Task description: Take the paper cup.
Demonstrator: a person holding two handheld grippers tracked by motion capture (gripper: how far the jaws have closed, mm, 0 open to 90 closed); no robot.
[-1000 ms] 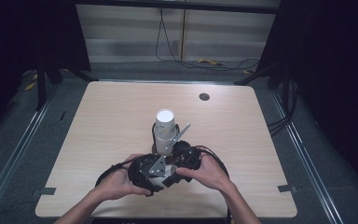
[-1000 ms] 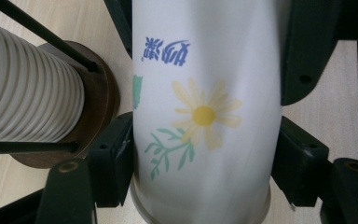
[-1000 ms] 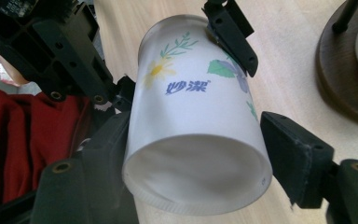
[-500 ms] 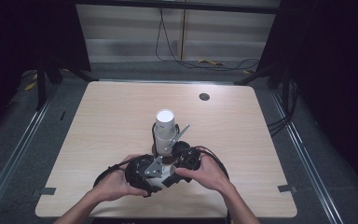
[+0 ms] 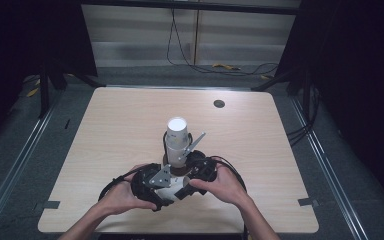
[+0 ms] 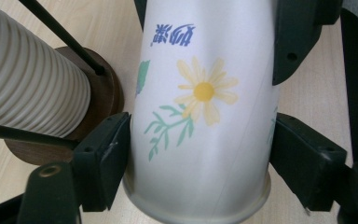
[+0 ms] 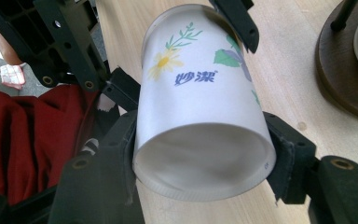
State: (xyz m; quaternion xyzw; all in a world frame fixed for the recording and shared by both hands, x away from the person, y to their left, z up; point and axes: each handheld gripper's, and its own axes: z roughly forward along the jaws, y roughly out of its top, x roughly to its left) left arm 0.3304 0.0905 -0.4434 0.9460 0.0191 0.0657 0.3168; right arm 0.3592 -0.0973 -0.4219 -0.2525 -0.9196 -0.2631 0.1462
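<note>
A white paper cup (image 6: 205, 116) printed with a yellow daisy and blue writing lies on its side between both grippers, low over the table. My left gripper (image 6: 200, 154) is shut on it, a jaw pressing each side near one end. My right gripper (image 7: 200, 154) is shut on the same cup (image 7: 200, 107) at its open rim. In the high view the cup (image 5: 172, 191) shows between the left gripper (image 5: 150, 184) and right gripper (image 5: 202, 170), near the table's front. Just behind them a stack of ribbed white cups (image 5: 177, 137) stands upright on a round wooden base (image 6: 102, 79).
Thin black rods (image 6: 60, 32) rise around the ribbed stack. A dark round grommet (image 5: 219, 103) sits at the table's (image 5: 105, 130) back right. Cables (image 5: 230, 67) lie on the floor beyond. A red garment (image 7: 28, 140) hangs at the near edge.
</note>
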